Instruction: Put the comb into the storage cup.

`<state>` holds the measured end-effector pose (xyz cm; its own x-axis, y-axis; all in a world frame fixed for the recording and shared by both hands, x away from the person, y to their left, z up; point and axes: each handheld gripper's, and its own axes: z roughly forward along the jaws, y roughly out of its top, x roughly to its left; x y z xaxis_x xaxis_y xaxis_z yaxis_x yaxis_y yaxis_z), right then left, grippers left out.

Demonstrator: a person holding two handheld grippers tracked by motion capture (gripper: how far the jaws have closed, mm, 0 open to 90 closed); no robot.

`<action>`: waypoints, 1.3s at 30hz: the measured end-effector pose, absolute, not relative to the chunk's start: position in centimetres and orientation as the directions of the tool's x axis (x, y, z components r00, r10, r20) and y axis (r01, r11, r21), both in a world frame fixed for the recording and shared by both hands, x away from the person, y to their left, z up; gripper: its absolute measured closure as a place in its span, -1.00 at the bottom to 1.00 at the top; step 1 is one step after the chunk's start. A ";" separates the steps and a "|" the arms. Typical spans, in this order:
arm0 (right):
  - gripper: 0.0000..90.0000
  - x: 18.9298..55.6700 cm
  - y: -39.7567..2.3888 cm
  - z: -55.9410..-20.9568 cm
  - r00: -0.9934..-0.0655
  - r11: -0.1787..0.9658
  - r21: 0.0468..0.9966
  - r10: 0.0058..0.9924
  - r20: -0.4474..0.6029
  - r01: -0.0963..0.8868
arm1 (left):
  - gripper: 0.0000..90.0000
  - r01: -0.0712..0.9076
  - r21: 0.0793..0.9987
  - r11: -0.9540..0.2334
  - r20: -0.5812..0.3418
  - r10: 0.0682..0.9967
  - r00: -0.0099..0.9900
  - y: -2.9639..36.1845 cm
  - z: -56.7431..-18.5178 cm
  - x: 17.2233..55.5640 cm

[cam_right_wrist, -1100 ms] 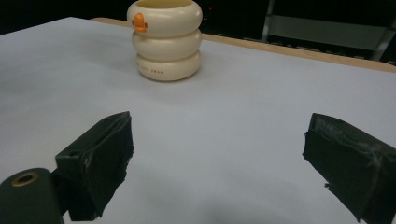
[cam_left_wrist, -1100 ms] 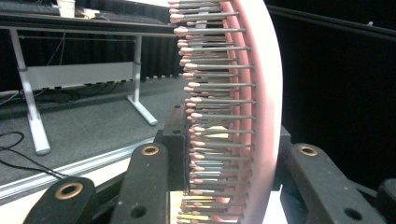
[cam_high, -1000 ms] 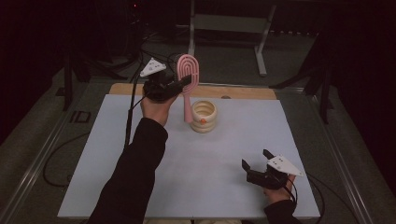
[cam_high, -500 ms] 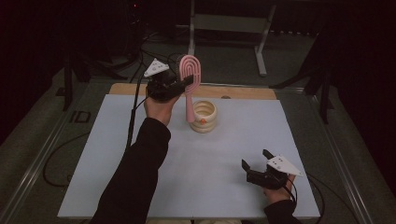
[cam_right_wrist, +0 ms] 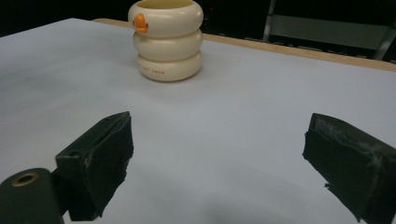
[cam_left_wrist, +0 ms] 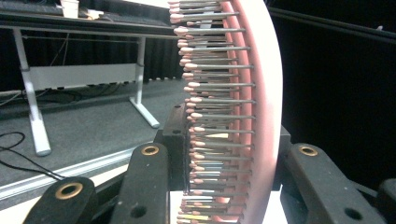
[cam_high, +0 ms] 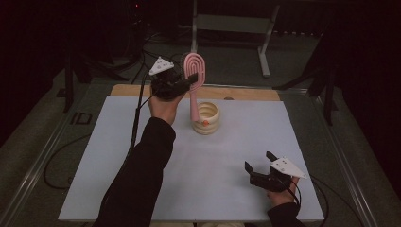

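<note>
You have the pink hairbrush (cam_high: 194, 71) pinched upright in your left gripper (cam_high: 182, 82) above the cream ribbed cup (cam_high: 206, 117), not yet lowered in, while your right gripper (cam_high: 260, 163) rests spread and empty.

Pink hairbrush (cam_left_wrist: 261, 93) smooth plastic; cream cup (cam_right_wrist: 168, 39) glossy; table cover (cam_high: 227, 156) matt.

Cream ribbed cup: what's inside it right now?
In the high view the pink hairbrush, clamped in the left gripper, hangs handle-down at the cream ribbed cup; whether its tip is inside is unclear. The cup's interior is hidden.
</note>
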<state>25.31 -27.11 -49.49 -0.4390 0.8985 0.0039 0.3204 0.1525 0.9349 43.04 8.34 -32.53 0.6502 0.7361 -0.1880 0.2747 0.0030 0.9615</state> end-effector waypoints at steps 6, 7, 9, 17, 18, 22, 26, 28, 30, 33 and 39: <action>-0.82 25.3 -27.2 -49.5 -0.439 0.151 0.936 0.898 0.004 0.318 | 0.45 0.273 0.962 0.012 -0.192 0.741 0.644 8.1 -32.5 43.5; -0.82 25.3 -27.2 -49.5 -0.440 0.151 0.936 0.898 0.005 0.319 | 0.45 0.274 0.962 0.011 -0.192 0.742 0.642 8.1 -32.5 43.6; -0.82 25.3 -27.2 -49.5 -0.438 0.150 0.936 0.899 0.005 0.319 | 0.45 0.276 0.961 0.016 -0.196 0.744 0.639 8.0 -32.6 43.7; -0.83 25.3 -27.2 -49.4 -0.439 0.140 0.936 0.898 0.017 0.322 | 0.45 0.281 0.959 0.023 -0.203 0.748 0.631 8.1 -32.9 44.0; -0.83 25.3 -27.2 -49.4 -0.440 0.139 0.936 0.898 0.018 0.323 | 0.45 0.281 0.959 0.023 -0.203 0.748 0.631 8.1 -32.9 44.0; -0.83 25.4 -27.2 -49.5 -0.442 0.138 0.933 0.897 0.024 0.331 | 0.45 0.280 0.960 0.024 -0.203 0.749 0.631 7.9 -33.0 44.1; -0.83 25.3 -27.2 -49.4 -0.438 0.136 0.934 0.899 0.024 0.331 | 0.45 0.283 0.959 0.034 -0.211 0.750 0.627 7.8 -33.2 44.3; -0.83 25.3 -27.2 -49.4 -0.438 0.136 0.934 0.899 0.023 0.330 | 0.45 0.284 0.958 0.035 -0.212 0.752 0.624 7.7 -33.3 44.4; -0.83 25.3 -27.2 -49.4 -0.440 0.138 0.935 0.898 0.021 0.328 | 0.45 0.283 0.958 0.040 -0.215 0.752 0.623 7.7 -33.3 44.4; -0.83 25.3 -27.2 -49.4 -0.440 0.138 0.935 0.898 0.021 0.326 | 0.45 0.282 0.958 0.046 -0.219 0.751 0.622 7.6 -33.4 44.6; -0.83 25.3 -27.2 -49.5 -0.439 0.138 0.935 0.898 0.021 0.327 | 0.45 0.284 0.957 0.049 -0.222 0.754 0.618 7.6 -33.5 44.7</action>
